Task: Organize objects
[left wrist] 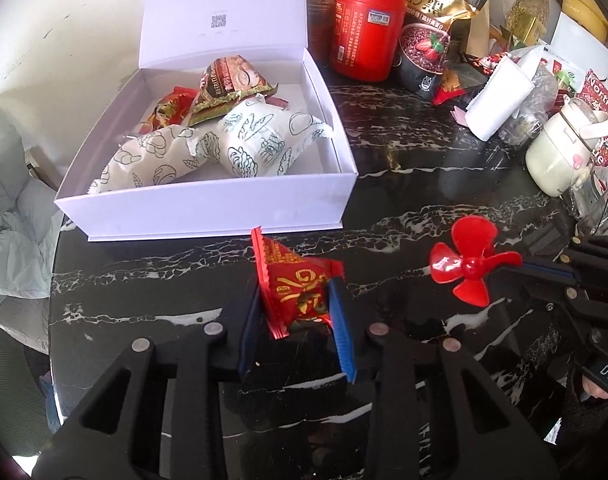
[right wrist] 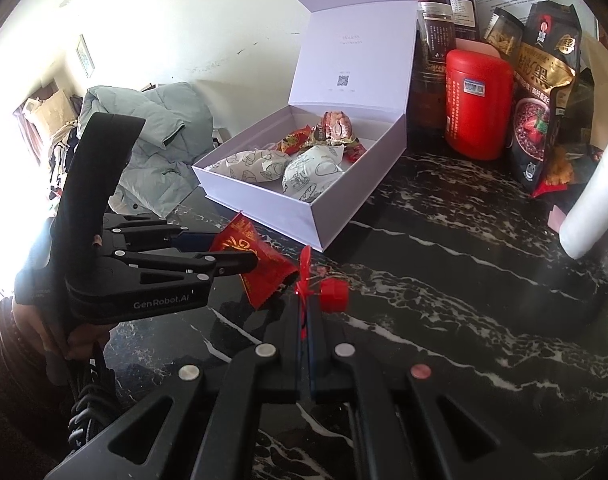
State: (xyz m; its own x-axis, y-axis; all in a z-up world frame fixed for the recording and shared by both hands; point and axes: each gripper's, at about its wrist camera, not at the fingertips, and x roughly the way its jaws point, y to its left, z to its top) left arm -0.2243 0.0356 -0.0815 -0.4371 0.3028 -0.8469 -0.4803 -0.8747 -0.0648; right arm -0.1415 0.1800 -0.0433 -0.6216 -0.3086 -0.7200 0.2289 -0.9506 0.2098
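Observation:
My left gripper (left wrist: 298,300) is shut on a red snack packet (left wrist: 294,284) with gold lettering, held just in front of the open white box (left wrist: 208,216). The packet also shows in the right wrist view (right wrist: 260,262), held by the left gripper (right wrist: 244,254). My right gripper (right wrist: 306,312) is shut on a blade of a red plastic propeller (right wrist: 324,290), which shows in the left wrist view (left wrist: 470,266) with the right gripper (left wrist: 508,270) behind it. The box (right wrist: 332,216) holds two white patterned packets (left wrist: 260,142) and several red and brown snack packets.
Black marble table (left wrist: 404,200). Behind the box stand a red canister (left wrist: 366,30), a black-and-gold cereal bag (left wrist: 440,12) and jars (right wrist: 436,36). A white roll (left wrist: 496,98), a white lidded mug (left wrist: 564,152) and clutter sit at right. A grey jacket (right wrist: 160,136) lies at left.

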